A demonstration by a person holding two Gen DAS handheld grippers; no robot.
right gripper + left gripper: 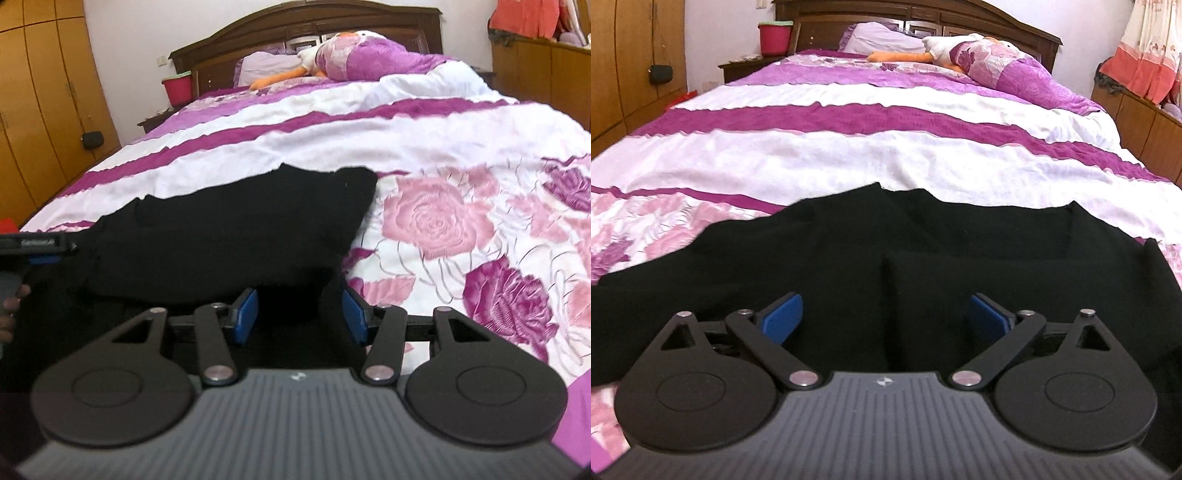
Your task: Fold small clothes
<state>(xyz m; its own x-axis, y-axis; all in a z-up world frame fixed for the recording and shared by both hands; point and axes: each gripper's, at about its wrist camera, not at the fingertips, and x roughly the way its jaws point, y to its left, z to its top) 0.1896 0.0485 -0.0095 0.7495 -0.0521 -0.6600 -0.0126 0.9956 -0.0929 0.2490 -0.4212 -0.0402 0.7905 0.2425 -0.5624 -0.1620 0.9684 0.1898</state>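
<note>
black garment point(849, 251) lies spread on bedspread point(886, 162) | left gripper point(886, 317) and right gripper point(301, 314) both spread wide, empty, at near hem | pinch one layer, lift evenly

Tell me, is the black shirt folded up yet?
Partly. The black garment lies on the bedspread with one flap doubled over; it's not a neat bundle.

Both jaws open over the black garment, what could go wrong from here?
1. The black knit garment lies in overlapping layers; the left gripper, jaws open, could pinch more than one layer and drag the fold askew.
2. The right gripper sits at the garment's near right edge; a shallow bite may slip.
3. The purple-and-white floral bedspread is soft and wrinkled right beside that edge, so the jaws might catch it too.
</note>
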